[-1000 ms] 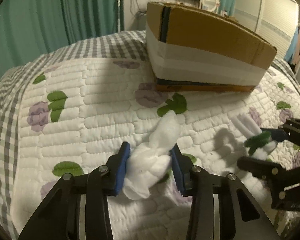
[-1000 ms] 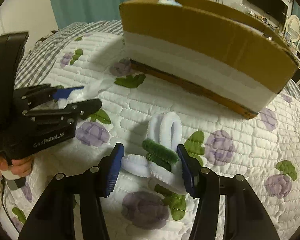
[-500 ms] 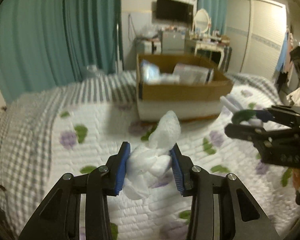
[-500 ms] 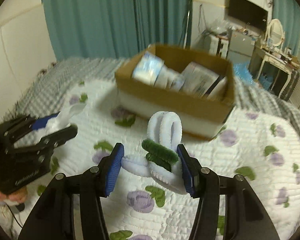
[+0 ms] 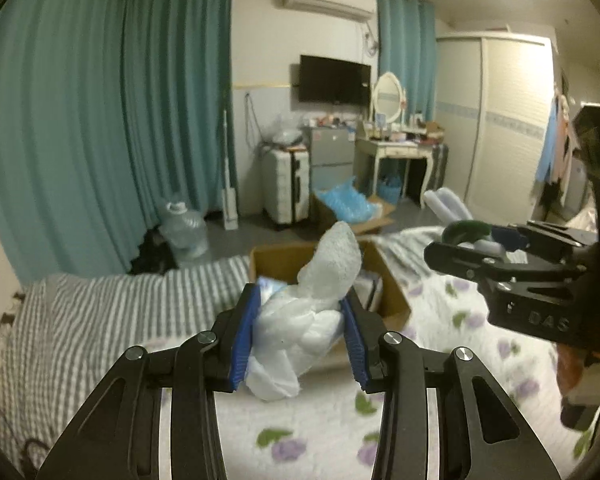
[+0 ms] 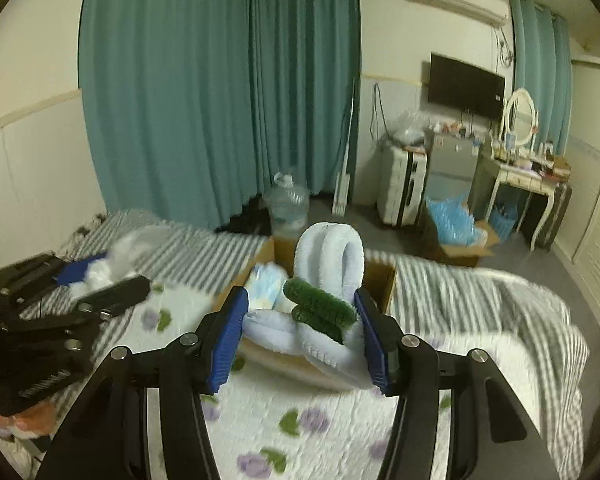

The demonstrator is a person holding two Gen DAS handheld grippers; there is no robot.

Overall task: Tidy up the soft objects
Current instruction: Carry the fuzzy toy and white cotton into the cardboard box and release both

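My left gripper [image 5: 298, 340] is shut on a white fluffy soft toy [image 5: 312, 312] and holds it high above the bed. My right gripper [image 6: 300, 340] is shut on a white and green fuzzy pipe-cleaner toy [image 6: 324, 300], also raised. An open cardboard box [image 5: 388, 280] with soft packets inside sits on the bed beyond both grippers; it also shows in the right wrist view [image 6: 380, 276]. The right gripper shows at the right of the left wrist view [image 5: 484, 244]. The left gripper shows at the left of the right wrist view [image 6: 88, 284].
The bed has a white floral quilt [image 5: 440, 380] over a grey striped sheet [image 5: 100, 312]. Beyond the bed stand teal curtains [image 5: 100, 120], a water jug [image 5: 184, 232], a suitcase [image 5: 286, 184], a dressing table [image 5: 396, 152] and a floor box with blue bags [image 5: 348, 204].
Both grippers have risen well above the bed with their toys still held. The box now looks small and far below, and the room beyond has come into view.
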